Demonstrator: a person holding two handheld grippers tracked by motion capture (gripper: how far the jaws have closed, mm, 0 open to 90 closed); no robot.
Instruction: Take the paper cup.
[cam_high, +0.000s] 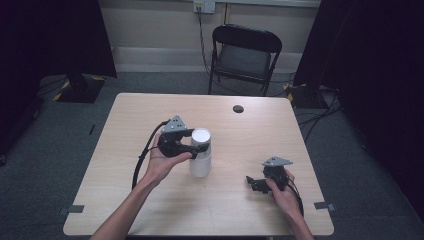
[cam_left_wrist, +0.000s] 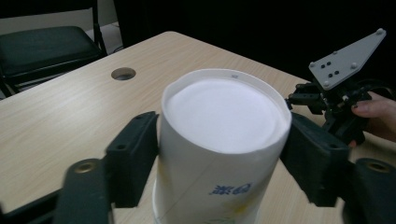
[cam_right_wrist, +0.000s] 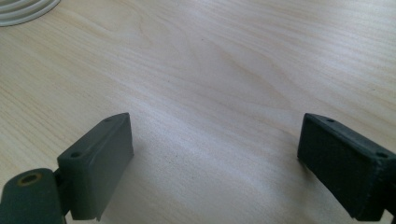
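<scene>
Pale wood worktop (cam_high: 150, 210) with cable hole (cam_high: 238, 108), folding chair (cam_high: 244, 55) beyond; left tool (cam_left_wrist: 219, 154) clamped on inverted white paper cup (cam_left_wrist: 219, 135); right tool (cam_right_wrist: 215, 158), jaws apart, nearby on bare wood

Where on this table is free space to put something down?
Free: the light wooden table's left side, and the far strip around the round cable hole. Crowded: the middle, where the left gripper clamps the upside-down white paper cup, and by the open right gripper.

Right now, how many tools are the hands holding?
2. One tool is in the left hand, closed on the white cup mid-table. The other tool is in the right hand, open, near the table's right side.
</scene>
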